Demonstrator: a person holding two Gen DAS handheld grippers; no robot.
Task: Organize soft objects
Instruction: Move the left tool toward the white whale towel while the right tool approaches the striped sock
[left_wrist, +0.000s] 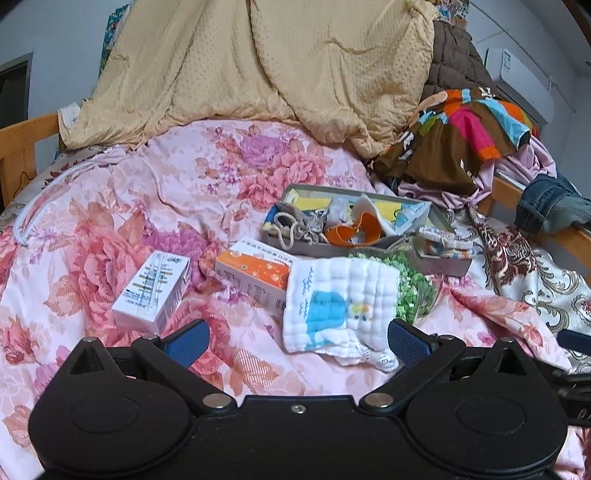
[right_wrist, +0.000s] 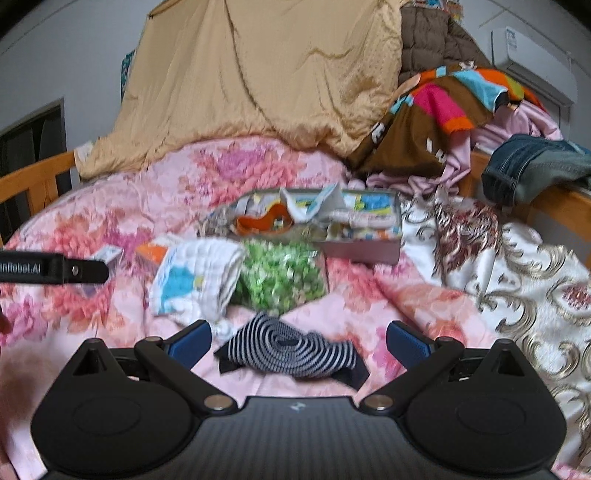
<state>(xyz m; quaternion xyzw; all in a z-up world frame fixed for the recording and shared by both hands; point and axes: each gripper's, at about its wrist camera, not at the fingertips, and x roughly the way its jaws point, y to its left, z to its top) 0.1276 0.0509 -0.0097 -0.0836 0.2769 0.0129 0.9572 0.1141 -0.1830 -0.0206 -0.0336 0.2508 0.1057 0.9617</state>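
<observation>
Right wrist view first: my worry is the striped sock (right_wrist: 291, 349) lying flat on the floral bedspread (right_wrist: 388, 291) between my fingers. It is limp and thin, so if I close too high I judge I will pinch only a loose fold, and if too low I will bunch the bedspread in with it. This view is smeared, so I cannot place the sock's edges finely. The right gripper (right_wrist: 297, 345) is spread wide, blue pads either side of the sock and clear of it, gripping nothing.

Over on the left wrist view, the white quilted cloth (left_wrist: 336, 310) with the blue print lies partly over the orange box (left_wrist: 255, 275) and a bag of green bits (left_wrist: 413, 288); dragging it could shift both. The left gripper (left_wrist: 297, 341) is also fully spread and empty, its right pad just at the cloth's lower corner; contact I cannot confirm. The grey tray (left_wrist: 439, 264), already holding soft pieces, sits beyond.
</observation>
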